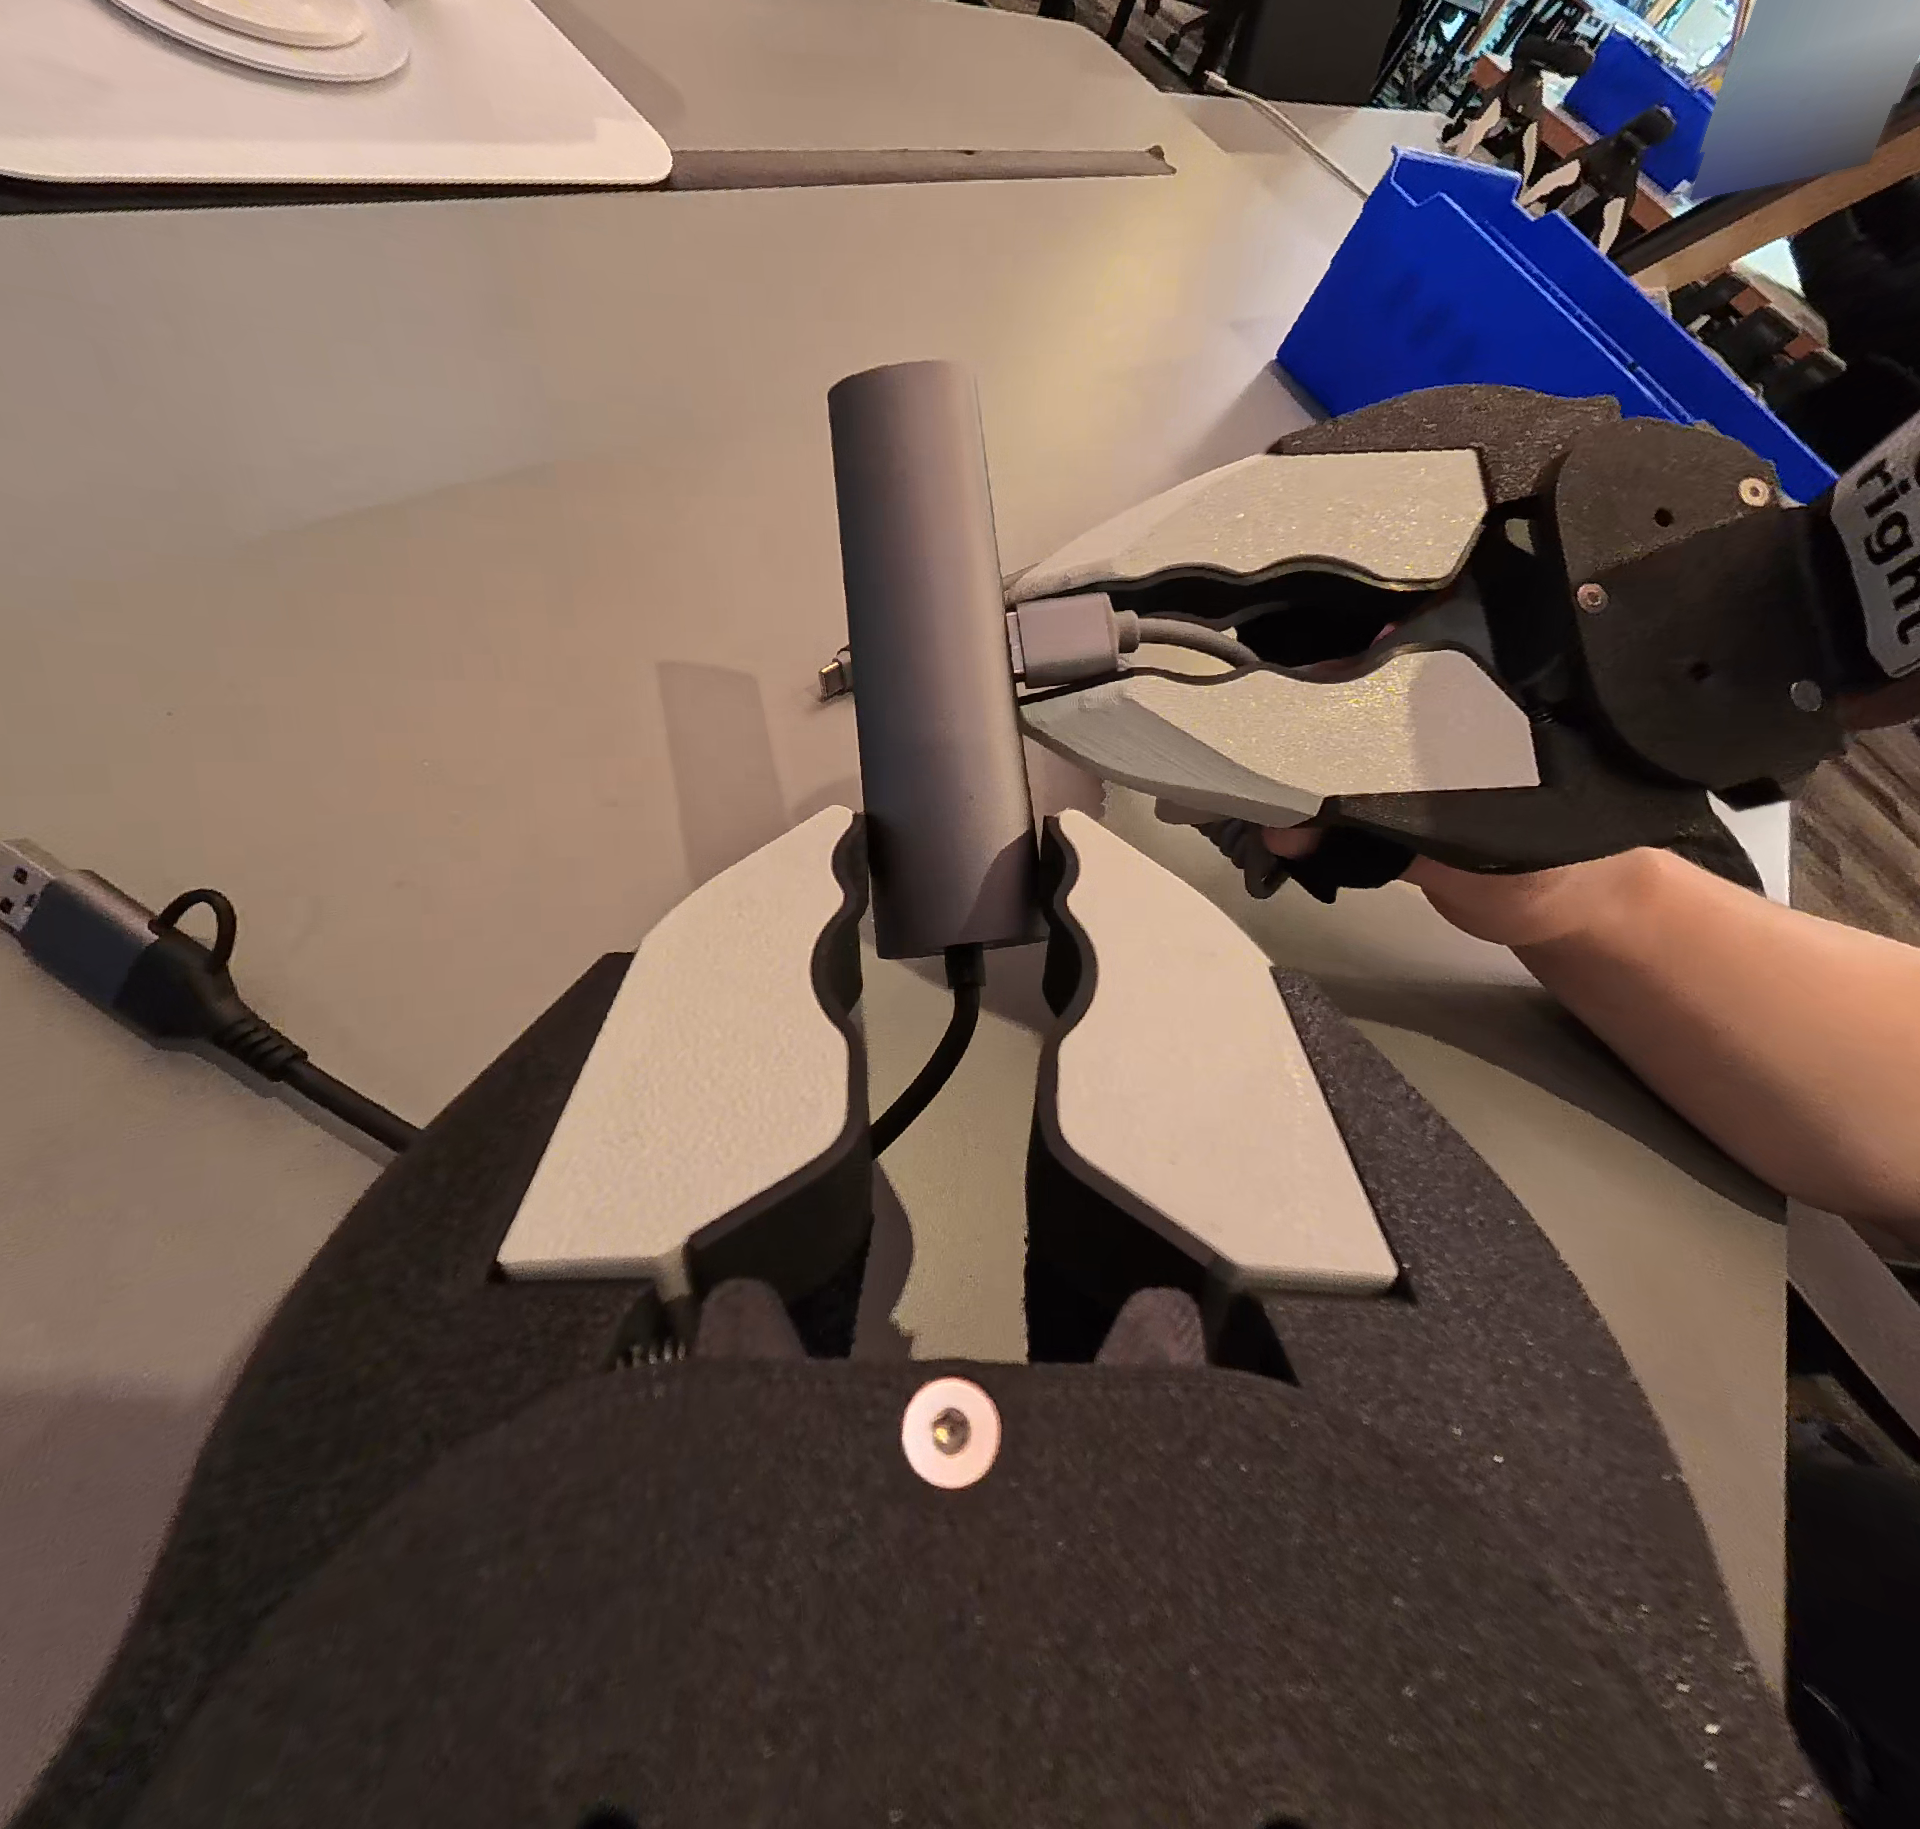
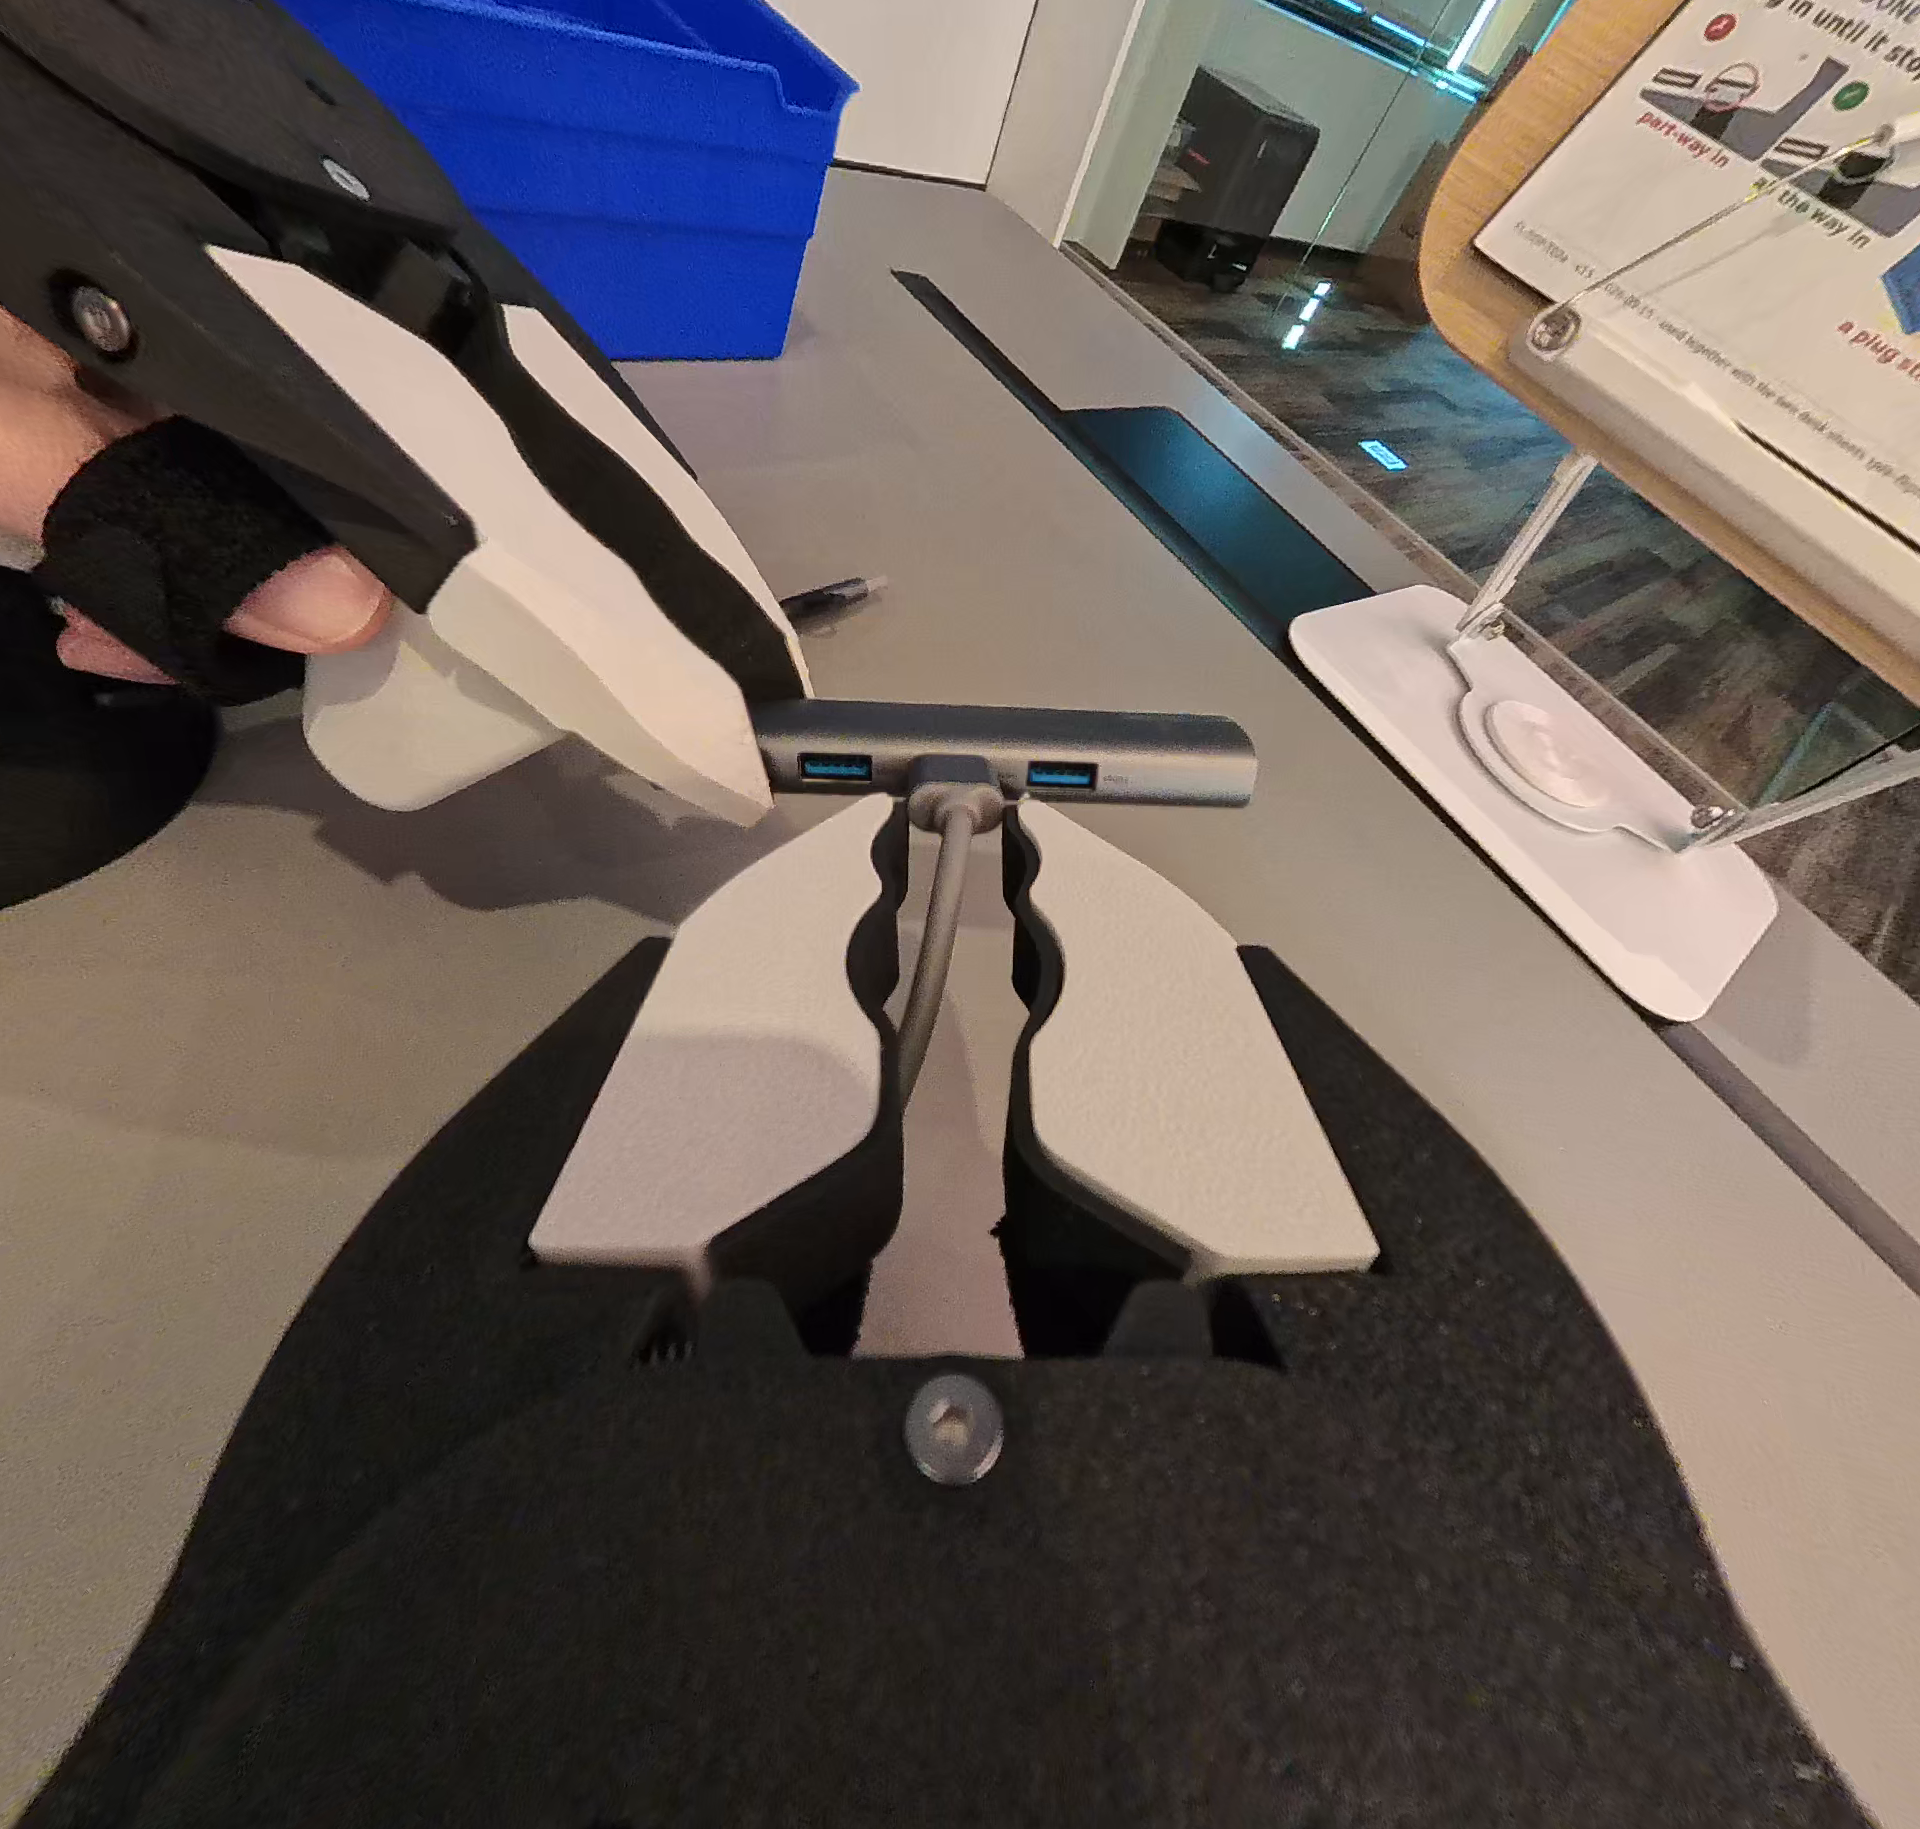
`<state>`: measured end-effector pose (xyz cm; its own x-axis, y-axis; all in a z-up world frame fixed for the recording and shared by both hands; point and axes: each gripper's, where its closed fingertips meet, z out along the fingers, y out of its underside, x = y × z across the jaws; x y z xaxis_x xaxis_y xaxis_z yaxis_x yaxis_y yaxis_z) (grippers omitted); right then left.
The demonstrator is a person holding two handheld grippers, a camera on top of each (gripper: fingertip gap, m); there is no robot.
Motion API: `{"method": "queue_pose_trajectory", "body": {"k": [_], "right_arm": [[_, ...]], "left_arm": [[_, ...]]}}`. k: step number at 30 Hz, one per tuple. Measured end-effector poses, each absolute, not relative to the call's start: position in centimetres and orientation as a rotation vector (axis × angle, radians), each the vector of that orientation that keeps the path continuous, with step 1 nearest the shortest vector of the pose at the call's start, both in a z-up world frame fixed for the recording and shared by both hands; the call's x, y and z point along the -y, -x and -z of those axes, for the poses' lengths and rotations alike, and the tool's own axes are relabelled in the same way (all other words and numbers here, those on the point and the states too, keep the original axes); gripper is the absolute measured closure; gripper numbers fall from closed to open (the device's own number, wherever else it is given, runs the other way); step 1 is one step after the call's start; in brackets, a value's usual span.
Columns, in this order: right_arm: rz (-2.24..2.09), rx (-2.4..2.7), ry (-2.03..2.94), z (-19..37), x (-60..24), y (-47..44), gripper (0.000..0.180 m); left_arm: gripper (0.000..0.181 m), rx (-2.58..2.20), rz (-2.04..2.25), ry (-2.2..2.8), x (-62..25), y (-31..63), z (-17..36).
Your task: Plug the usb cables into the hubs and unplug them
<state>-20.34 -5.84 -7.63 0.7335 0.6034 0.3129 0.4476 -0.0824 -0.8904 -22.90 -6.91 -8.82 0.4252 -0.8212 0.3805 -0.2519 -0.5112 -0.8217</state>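
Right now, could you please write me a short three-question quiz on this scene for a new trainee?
1. True or false: the left gripper is shut on the dark grey hub.
2. Which port of the hub holds the grey USB plug? A) the middle one B) the one nearest the left gripper C) none
3. Fill in: beyond the right gripper, at the table's far side, stands a ____ bin.

Key:
1. True; its fingers clamp the hub's cable end.
2. A; an open blue port shows on either side of it.
3. Blue.
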Motion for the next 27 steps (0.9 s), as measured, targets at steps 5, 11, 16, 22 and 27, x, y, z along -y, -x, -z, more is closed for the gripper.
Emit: {"method": "queue_pose_trajectory", "body": {"k": [5, 11, 16, 22, 27], "right_arm": [[-0.150, 0.846, 1.701, 7.41, 5.92, 20.37, 0.164], [-0.146, 0.851, 1.703, 7.58, 5.88, 20.37, 0.163], [-0.146, 0.858, 1.699, 7.61, 5.90, 20.46, 0.163], [-0.147, 0.877, 1.687, 7.12, 5.97, 20.37, 0.164], [-0.124, 0.907, 1.696, 7.62, 6.04, 20.24, 0.164]], "left_arm": [[0.150, -0.895, 1.050, 1.989, 6.72, 23.12, 8.72], [0.150, -0.925, 0.998, 1.994, 6.74, 23.07, 9.00], [0.150, -0.944, 0.973, 1.992, 6.81, 23.02, 9.08], [0.150, -0.986, 0.902, 1.941, 6.84, 22.92, 8.69], [0.149, -1.073, 0.730, 1.915, 6.86, 22.82, 9.27]]}}
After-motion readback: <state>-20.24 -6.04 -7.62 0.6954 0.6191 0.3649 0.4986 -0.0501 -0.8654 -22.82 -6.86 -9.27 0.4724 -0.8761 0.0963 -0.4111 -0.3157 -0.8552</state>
